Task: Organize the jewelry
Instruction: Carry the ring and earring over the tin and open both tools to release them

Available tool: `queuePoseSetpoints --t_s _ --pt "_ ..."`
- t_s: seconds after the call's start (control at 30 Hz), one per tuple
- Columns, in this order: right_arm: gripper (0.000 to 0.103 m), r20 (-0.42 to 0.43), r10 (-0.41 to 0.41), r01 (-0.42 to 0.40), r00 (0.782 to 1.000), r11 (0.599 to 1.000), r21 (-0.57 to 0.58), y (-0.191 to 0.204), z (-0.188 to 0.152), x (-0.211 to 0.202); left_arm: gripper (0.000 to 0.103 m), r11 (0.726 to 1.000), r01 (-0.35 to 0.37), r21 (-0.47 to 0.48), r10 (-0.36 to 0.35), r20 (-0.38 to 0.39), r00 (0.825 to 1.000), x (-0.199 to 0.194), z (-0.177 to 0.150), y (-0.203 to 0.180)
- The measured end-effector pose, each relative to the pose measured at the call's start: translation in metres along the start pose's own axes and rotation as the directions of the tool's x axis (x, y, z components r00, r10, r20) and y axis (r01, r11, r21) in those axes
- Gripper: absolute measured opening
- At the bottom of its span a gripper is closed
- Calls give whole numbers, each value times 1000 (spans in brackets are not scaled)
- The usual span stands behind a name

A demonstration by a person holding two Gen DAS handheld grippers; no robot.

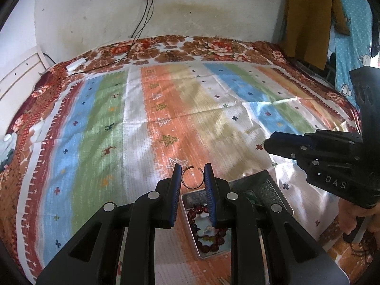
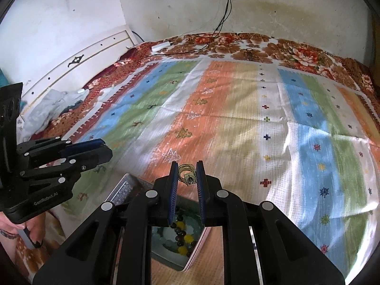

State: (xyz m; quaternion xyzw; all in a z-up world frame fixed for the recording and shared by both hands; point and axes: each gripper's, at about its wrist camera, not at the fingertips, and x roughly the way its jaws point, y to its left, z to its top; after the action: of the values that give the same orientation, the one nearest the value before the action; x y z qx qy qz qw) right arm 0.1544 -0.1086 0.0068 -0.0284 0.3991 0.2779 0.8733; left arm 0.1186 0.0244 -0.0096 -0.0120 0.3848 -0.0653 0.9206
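Observation:
My left gripper (image 1: 192,174) holds a thin open silver bangle (image 1: 192,178) between its blue pads, above the far end of a metal tin (image 1: 190,228). The tin holds dark red bead bracelets (image 1: 213,237) and other beads. My right gripper (image 2: 187,174) is shut on a coil of gold chain with a small tag (image 2: 187,175), above the tin (image 2: 190,258), where dark and yellow beads (image 2: 181,237) lie. The tin's open lid (image 1: 263,185) lies beside it. Each gripper shows in the other's view, the right (image 1: 269,143) and the left (image 2: 108,152).
The tin sits on a striped cloth (image 1: 166,109) spread over a floral bedspread. A white charger and black cables (image 1: 76,65) lie at the far edge by the wall. Crumpled grey cloth (image 2: 49,106) lies at the left by the headboard.

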Motion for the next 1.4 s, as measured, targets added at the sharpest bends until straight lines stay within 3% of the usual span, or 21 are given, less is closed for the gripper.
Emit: queuePoseSetpoints --t_s 0.87,0.97,1.07,1.23,1.33,1.4 --pt "16 -22 29 -29 999 999 -15 14 -30 -14 19 1000 13 10 -13 -24 1000 -4 -24 -16" --pt "18 -37 28 -29 999 999 -15 15 -30 -10 28 1000 15 -4 -15 -19 1000 -5 -23 -15" --pt "30 -39 34 -34 999 999 -12 15 -31 -11 32 1000 11 -13 -12 -20 1000 -5 -24 -14" --pt "34 -27 23 -23 999 1000 -2 13 -30 -14 40 1000 11 -14 -11 -13 1000 -7 -23 -13" --pt "40 -2 -1 1 1000 1000 -10 13 -30 -21 52 1000 11 -13 -11 -11 1000 -10 -25 -13" --pt "49 14 -28 28 1000 999 -20 15 -31 -24 64 1000 10 -19 -10 -11 1000 -13 -27 -13"
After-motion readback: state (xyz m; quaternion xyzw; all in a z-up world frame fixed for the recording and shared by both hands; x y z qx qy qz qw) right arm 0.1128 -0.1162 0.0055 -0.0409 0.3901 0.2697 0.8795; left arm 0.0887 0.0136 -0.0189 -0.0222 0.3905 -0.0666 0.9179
